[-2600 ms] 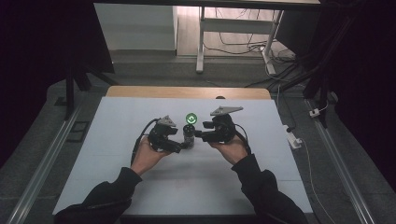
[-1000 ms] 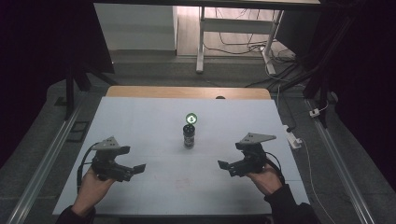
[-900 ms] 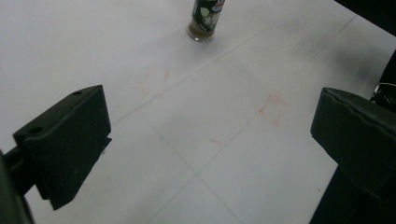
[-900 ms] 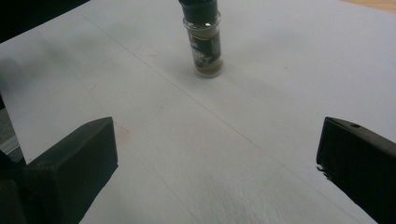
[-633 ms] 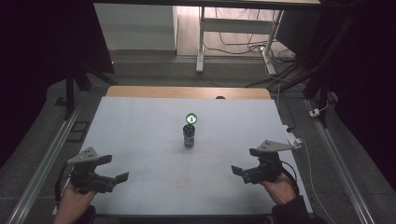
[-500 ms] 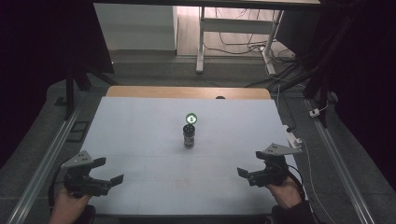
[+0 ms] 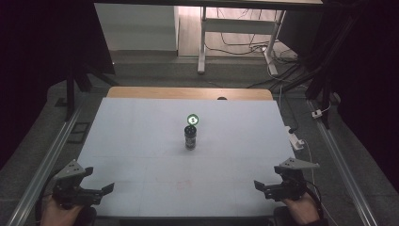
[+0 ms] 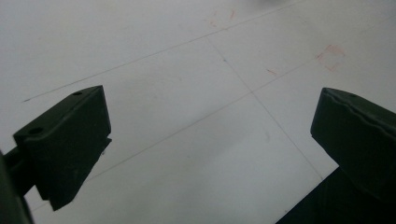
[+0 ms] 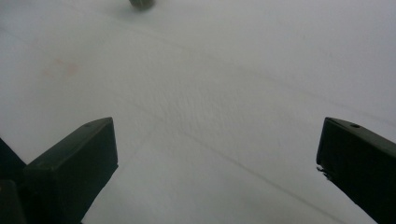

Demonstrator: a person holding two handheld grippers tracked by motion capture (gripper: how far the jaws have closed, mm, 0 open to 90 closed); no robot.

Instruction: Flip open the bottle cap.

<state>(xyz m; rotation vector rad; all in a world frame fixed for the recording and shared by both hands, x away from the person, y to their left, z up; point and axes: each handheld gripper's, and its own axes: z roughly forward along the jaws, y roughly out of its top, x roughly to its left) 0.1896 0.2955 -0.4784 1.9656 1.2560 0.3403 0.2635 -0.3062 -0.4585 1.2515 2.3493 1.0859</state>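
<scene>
A small dark bottle (image 7: 190, 136) stands upright in the middle of the white table (image 7: 141, 141), and a round green-rimmed cap (image 7: 192, 119) lies just behind it. My left gripper (image 7: 109, 188) is at the table's near left corner, open, with nothing between its jaws (image 8: 205, 140). At the near right edge my right gripper (image 7: 258, 184) is open and empty as well (image 9: 217, 154). The bottle's base (image 9: 141, 3) peeks in at the top of the right gripper view. Both grippers are far from the bottle.
Faint red marks (image 8: 330, 56) stain the table surface near its front. A metal rail (image 7: 47, 160) runs along the left side, another (image 7: 343, 165) along the right. A white power strip (image 7: 296, 140) lies off the table's right edge. A wooden strip (image 7: 188, 93) borders the far edge.
Both grippers let go of the bottle at the centre and drew back toward the near corners, the left one leftward, the right one rightward. The bottle and cap stayed put.
</scene>
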